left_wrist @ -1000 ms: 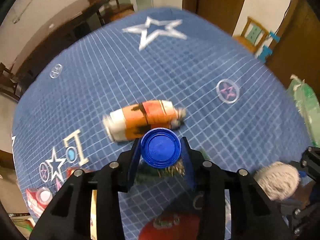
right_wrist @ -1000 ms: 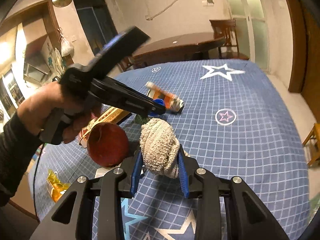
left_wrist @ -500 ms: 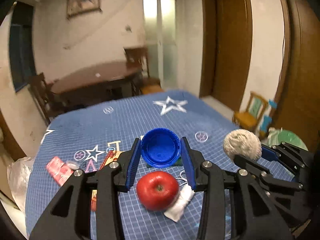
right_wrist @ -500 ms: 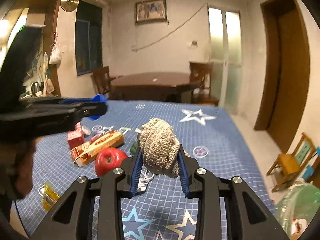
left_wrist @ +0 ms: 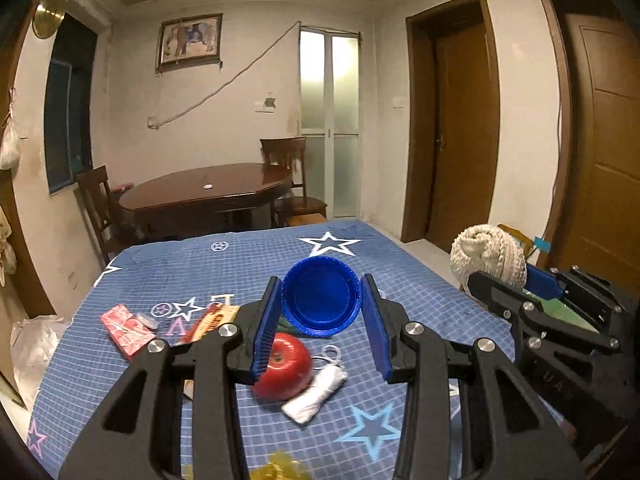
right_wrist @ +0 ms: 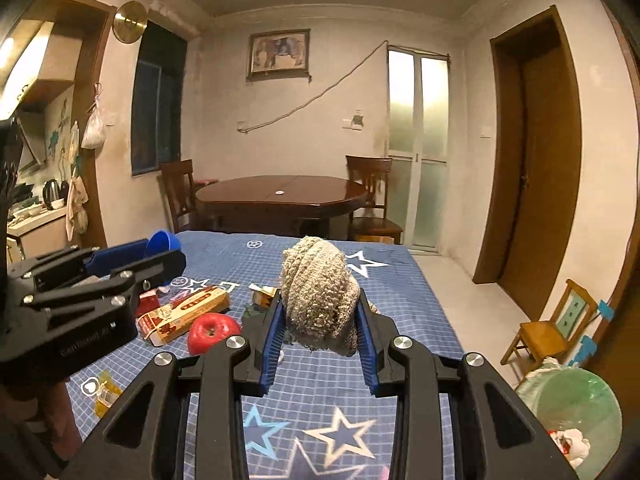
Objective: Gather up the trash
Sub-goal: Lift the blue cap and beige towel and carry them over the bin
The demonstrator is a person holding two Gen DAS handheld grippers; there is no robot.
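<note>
Blue bottle cap (left_wrist: 321, 301) pinched in left gripper (left_wrist: 321, 312), knitted rag (right_wrist: 318, 294) clamped in right gripper (right_wrist: 319, 320) — keep both squeezed, swing toward the green bag (right_wrist: 570, 408) at four o'clock.

Blue starred cloth (left_wrist: 248, 264) (maybe a bed) bears apple (left_wrist: 286, 366), carton (right_wrist: 184, 314), wrappers (left_wrist: 126, 328).

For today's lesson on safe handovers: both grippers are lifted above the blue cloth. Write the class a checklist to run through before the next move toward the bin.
1. Left gripper clamps blue cap: ok.
2. Right gripper clamps knitted rag: ok.
3. Rag's loose end hangs below the pads: not ok.
4. Green trash bag in sight, lower right: ok.
5. Bag mouth open: cannot tell.
6. Red apple lies apart from both grippers: ok.
</note>
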